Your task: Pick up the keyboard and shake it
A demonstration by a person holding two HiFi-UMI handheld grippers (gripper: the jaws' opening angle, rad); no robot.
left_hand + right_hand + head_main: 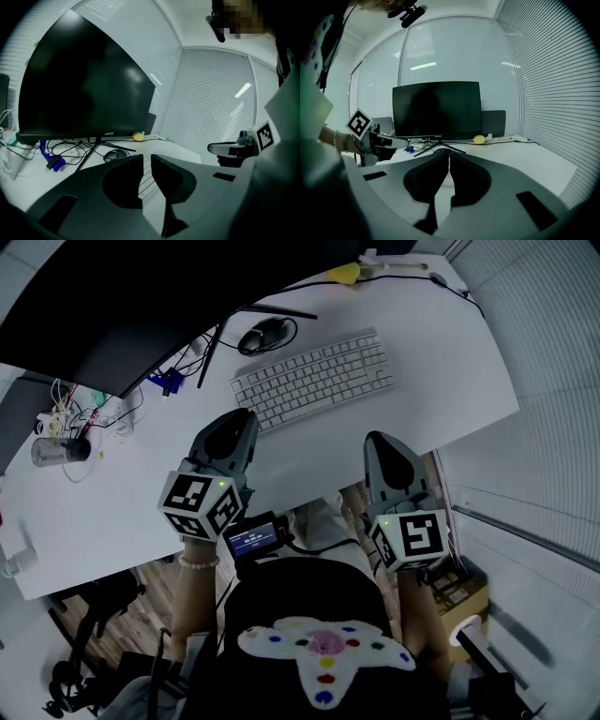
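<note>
The white keyboard (314, 379) lies at a slant on the white desk (450, 352), in front of the monitor. Both grippers hover over the desk's near edge, short of the keyboard and not touching it. My left gripper (246, 416) points at the keyboard's left end. In the left gripper view its jaws (146, 157) stand a narrow slit apart with nothing between them, and a strip of the keyboard (146, 180) shows through the slit. My right gripper (373, 439) sits nearer the desk edge, below the keyboard's right end. Its jaws (449, 152) are shut and empty.
A big black monitor (112, 296) stands at the desk's back left, with a dark mouse (262, 334) and tangled cables (173, 371) near its stand. A yellow object (344, 273) lies at the far edge. A clear jar (54, 451) stands at the left.
</note>
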